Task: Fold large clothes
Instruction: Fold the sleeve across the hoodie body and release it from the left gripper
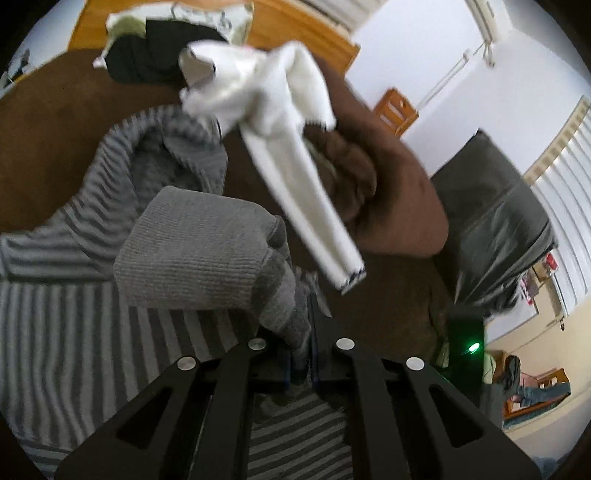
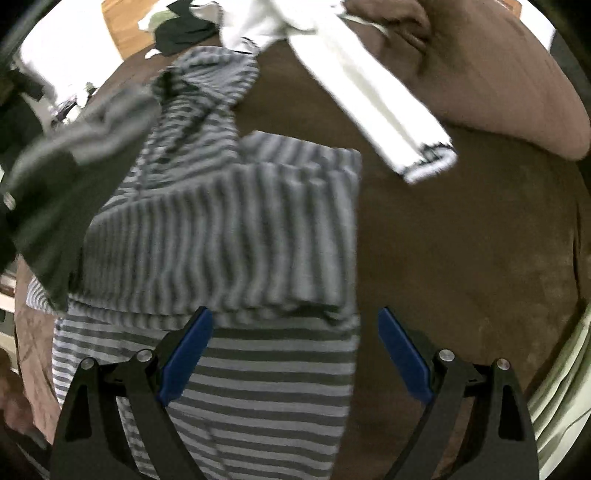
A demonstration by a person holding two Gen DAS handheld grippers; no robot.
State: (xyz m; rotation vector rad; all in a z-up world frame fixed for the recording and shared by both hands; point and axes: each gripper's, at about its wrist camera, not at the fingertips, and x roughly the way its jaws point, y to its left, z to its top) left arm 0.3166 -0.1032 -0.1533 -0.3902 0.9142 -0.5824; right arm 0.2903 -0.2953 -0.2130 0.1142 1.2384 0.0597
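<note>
A grey-and-white striped hooded garment (image 1: 66, 317) lies spread on a brown bedspread (image 1: 51, 140). My left gripper (image 1: 301, 343) is shut on the garment's sleeve, just behind its ribbed grey cuff (image 1: 192, 251), and the cuff stands lifted off the body. In the right wrist view the striped garment (image 2: 229, 236) shows a folded layer across its body. My right gripper (image 2: 295, 350) hangs open over its lower part, and nothing touches its blue pads (image 2: 188, 354). A blurred dark shape with striped cloth at the left edge cannot be made out.
A white garment (image 1: 291, 147) (image 2: 388, 103) lies beyond the striped one, one sleeve trailing toward it. Black clothes (image 1: 147, 55) are piled by the wooden headboard (image 1: 295, 22). A brown pillow (image 1: 388, 177) and a dark grey cushion (image 1: 491, 229) sit to the right.
</note>
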